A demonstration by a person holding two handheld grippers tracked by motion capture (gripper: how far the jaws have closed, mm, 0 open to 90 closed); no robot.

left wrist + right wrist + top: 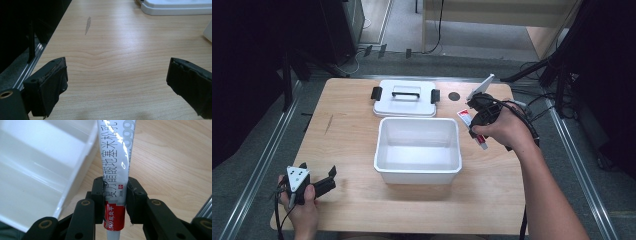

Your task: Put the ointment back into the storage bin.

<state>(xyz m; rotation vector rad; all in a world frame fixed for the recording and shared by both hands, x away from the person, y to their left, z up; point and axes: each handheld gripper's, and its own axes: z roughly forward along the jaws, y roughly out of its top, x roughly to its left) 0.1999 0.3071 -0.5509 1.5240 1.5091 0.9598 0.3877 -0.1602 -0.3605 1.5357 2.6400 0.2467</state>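
Note:
A white and red ointment tube (pixel 117 167) with printed characters is clamped between the jaws of my right gripper (pixel 115 193). In the high view the same tube (pixel 472 128) hangs in my right gripper (pixel 478 125) just to the right of the open white plastic box (pixel 418 171), above the table. The box's white lid (pixel 404 98) with black clips and handle lies flat behind the box. My left gripper (pixel 318 179) rests near the table's front left corner. Its jaws stand wide apart over bare wood, as the left gripper (pixel 117 85) view shows.
The wooden table (pixel 347 150) carries a small dark round mark (pixel 454 96) beside the lid. Metal rails run along both sides of the table. Cables trail over the floor at the back and right.

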